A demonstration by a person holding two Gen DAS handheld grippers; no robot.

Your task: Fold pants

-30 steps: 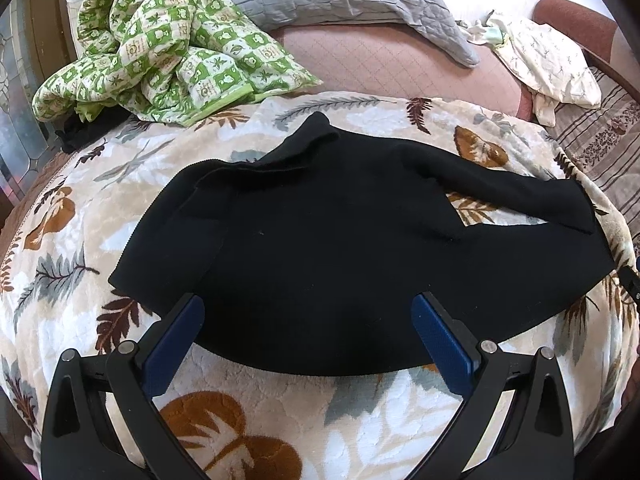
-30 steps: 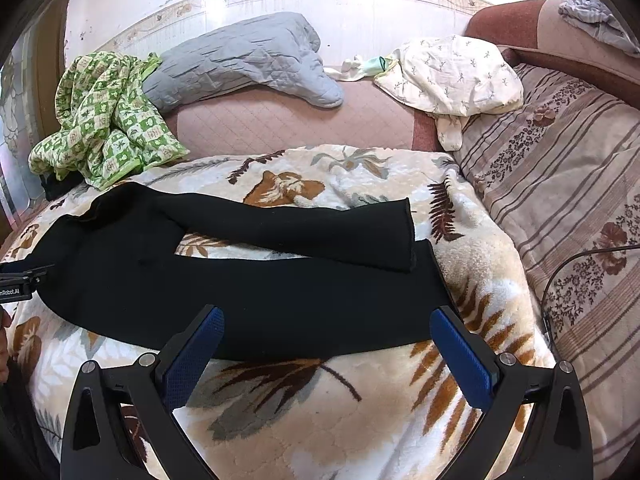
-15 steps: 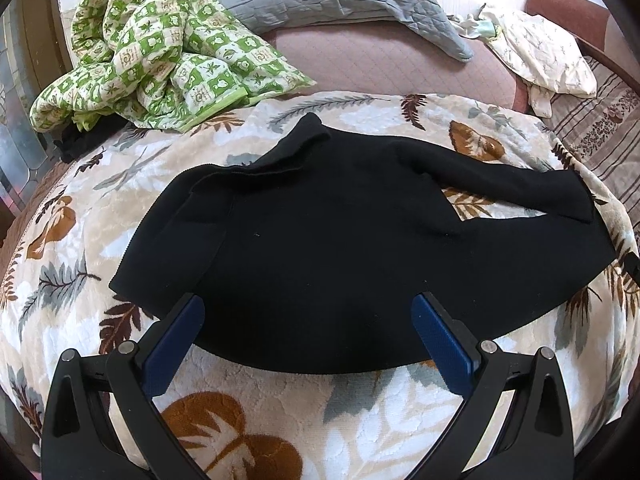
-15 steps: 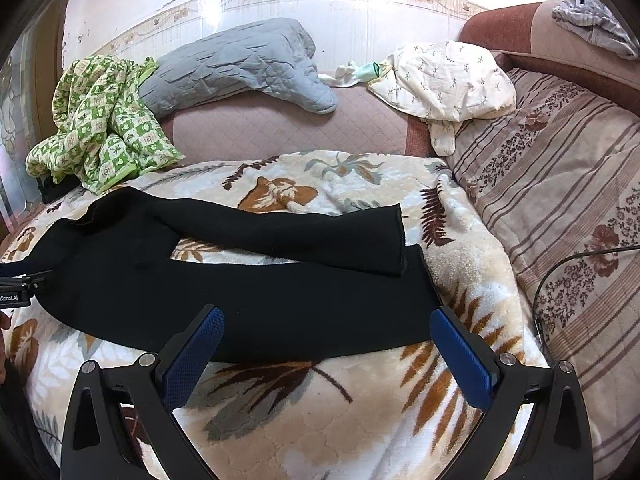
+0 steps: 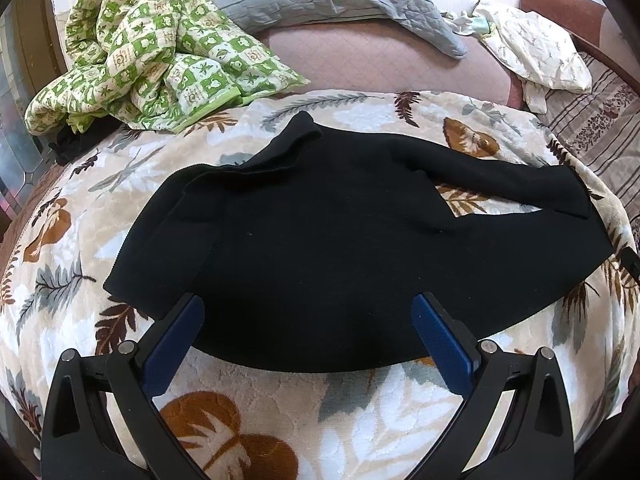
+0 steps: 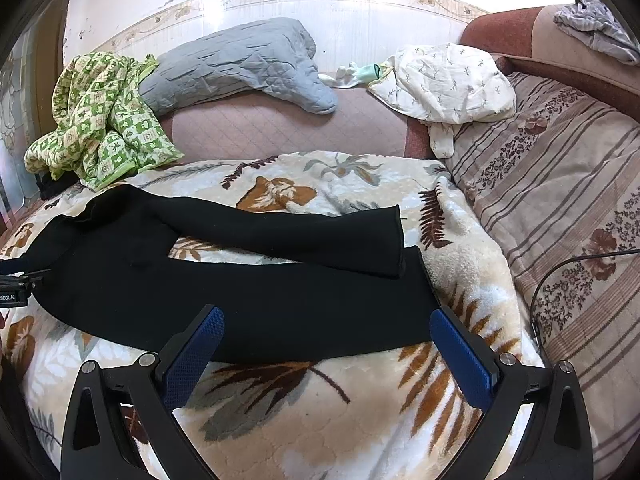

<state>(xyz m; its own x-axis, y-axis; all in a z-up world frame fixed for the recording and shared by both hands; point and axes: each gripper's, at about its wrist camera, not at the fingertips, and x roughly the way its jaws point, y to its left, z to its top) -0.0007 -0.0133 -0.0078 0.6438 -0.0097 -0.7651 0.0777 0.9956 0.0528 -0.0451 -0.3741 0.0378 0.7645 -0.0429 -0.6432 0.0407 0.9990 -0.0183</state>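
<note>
Bright, soft daylight; sharp focus, glare on far wall (image 6: 360, 4), fisheye-bent edges.

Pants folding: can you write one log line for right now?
pants: flat on blanket | left gripper: open | right gripper: open

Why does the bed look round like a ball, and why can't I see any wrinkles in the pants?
Left wrist view: the fisheye lens bulges the blanket and darkens the corners; the black pants swallow light, so folds hardly show. Right wrist view: same bulge, and the wall at the top is glared nearly white.
</note>
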